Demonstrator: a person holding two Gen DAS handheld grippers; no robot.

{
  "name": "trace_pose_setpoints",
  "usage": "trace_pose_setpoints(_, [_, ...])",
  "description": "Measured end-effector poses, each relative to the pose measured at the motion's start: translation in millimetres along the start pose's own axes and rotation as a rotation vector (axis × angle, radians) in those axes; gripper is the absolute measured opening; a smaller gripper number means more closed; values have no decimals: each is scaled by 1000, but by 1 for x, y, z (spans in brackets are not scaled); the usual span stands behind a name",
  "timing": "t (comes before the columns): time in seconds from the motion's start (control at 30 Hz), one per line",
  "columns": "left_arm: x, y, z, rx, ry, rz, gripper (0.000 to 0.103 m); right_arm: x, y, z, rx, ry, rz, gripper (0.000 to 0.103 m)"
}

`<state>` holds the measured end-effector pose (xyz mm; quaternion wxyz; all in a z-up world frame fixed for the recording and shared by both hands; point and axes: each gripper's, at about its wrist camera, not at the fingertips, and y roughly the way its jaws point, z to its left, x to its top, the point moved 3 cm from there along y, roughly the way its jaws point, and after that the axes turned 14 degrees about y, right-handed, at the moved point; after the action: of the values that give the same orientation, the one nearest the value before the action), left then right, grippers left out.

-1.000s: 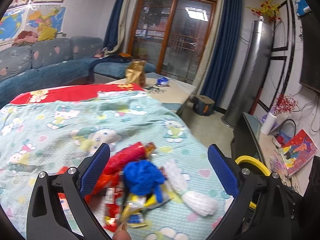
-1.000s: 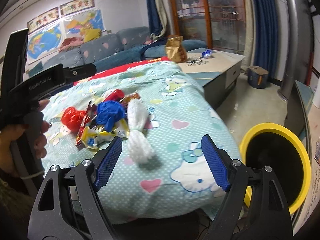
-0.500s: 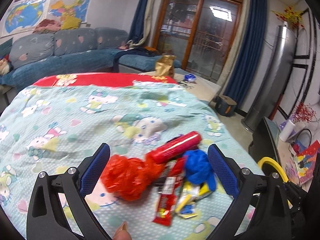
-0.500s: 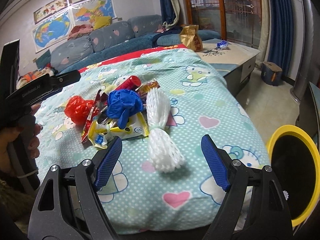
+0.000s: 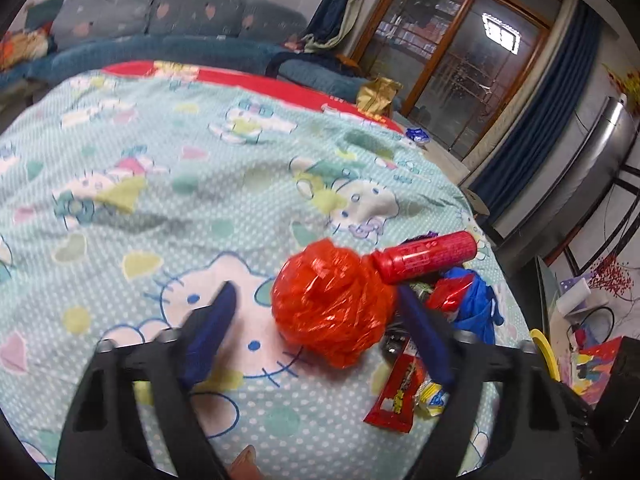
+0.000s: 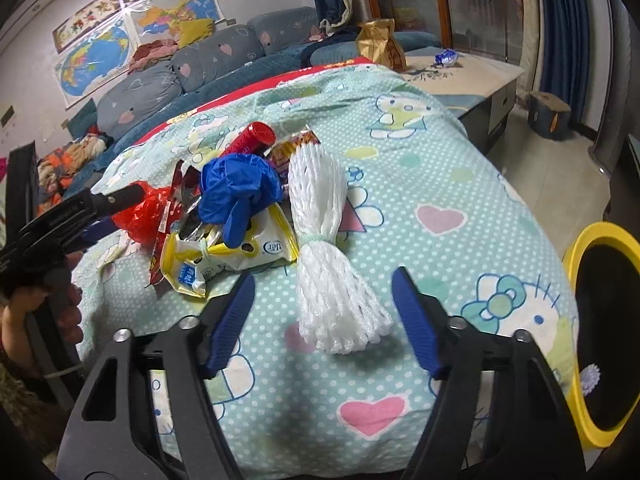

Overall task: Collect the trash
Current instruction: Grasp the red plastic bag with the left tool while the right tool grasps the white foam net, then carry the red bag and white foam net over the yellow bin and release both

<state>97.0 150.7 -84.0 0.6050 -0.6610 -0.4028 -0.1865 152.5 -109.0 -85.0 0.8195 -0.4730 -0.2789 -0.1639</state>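
Over the patterned bed cover, the left claw has just been narrowing around the crumpled red plastic bag, not yet gripping, while the right claw likewise closes half-spread around the white foam net, suggesting both pickups are imminent.

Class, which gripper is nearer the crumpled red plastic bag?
Left. The left gripper straddles the red plastic bag, jaws just closing; the right gripper brackets the white foam net, farther off.
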Motion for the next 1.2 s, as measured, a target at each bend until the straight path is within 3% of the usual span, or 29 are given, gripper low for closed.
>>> trace_pose_setpoints(0.1, [-3,4,-2,-24,5,18,40,-5,3,-2,9,11,22,24])
trace_pose_setpoints(0.13, [-3,3,-3,-28,10,18,31,-6,3,-3,13,16,29,20])
trace_pose_setpoints(0.23, [-2,0,-6,-43,12,5,22,-10,-1,-5,23,32,20,17])
trace_pose_setpoints(0.8, [38,-62,-44,-115,109,-180,16,-6,-37,-8,34,47,-75,16])
trace_pose_setpoints(1.2, [44,-75,-70,-177,159,-209,16,-1,-50,-18,28,72,-108,16])
